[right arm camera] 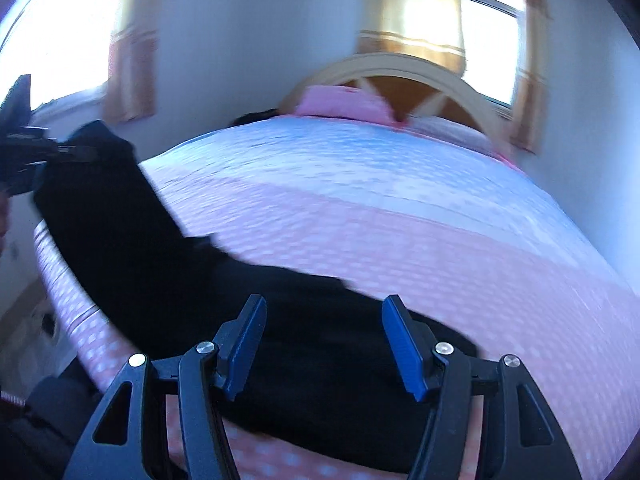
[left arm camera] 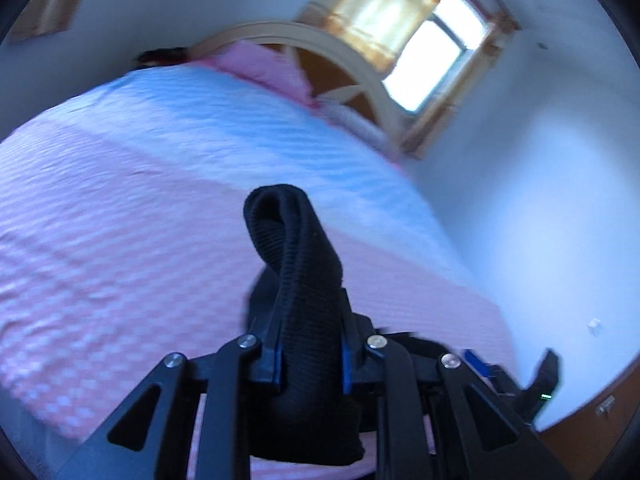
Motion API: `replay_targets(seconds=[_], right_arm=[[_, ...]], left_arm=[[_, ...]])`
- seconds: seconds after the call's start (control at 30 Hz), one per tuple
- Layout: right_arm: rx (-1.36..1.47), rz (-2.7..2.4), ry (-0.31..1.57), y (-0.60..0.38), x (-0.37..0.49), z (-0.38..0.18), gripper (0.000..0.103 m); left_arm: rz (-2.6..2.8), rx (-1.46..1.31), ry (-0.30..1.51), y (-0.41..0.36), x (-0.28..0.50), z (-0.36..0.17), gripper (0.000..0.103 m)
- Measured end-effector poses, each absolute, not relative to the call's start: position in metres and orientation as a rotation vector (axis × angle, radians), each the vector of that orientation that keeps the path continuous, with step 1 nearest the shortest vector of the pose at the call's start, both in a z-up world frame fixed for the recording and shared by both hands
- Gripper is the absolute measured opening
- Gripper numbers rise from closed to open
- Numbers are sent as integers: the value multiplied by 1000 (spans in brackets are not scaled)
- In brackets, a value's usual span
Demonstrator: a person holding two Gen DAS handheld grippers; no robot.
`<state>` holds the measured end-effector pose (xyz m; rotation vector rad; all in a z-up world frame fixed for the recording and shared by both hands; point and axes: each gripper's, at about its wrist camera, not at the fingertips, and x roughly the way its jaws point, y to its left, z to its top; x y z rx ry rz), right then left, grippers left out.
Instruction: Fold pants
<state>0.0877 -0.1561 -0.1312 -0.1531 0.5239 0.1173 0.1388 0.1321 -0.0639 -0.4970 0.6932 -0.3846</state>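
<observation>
1. The left gripper [left arm camera: 312,364] is clamped on a bunched ribbed band of the black pants [left arm camera: 298,272]; a loop of it sticks up beyond the fingertips.
2. From the right wrist view, the pants [right arm camera: 224,304] trail from that raised end, far to the left, down across the bedspread [right arm camera: 400,216] and under the right gripper [right arm camera: 324,344], whose jaws stand wide apart over the cloth, gripping nothing.
3. Risk, as I judge it: lifted by one end only, the cloth may drag, twist or slide off the bed's near edge; the thick wad may also slip from the pinch.
4. The right gripper, closing here, could catch one layer only and skew the fold.
5. Surface ahead: a soft pink-and-blue checked cover, a pink pillow [right arm camera: 340,104] and an arched headboard [right arm camera: 420,80] beyond; curtained windows [right arm camera: 492,32], pale walls.
</observation>
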Motion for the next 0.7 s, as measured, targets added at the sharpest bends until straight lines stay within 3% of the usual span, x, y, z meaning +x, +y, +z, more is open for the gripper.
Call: replay_targets(seconds=[0.23,0.5,0.7], right_arm=[[25,-95,541,-245,81,-128,63],[195,-179,580,-300,91,-143,63],[327,-168,611,-328,90,-155,63]], left_arm=[[-579,-352,734,3,158,-42,20],[-568,-109,867,-123,183,-106,21],[-649,-30,888,-153,168,-122,38]])
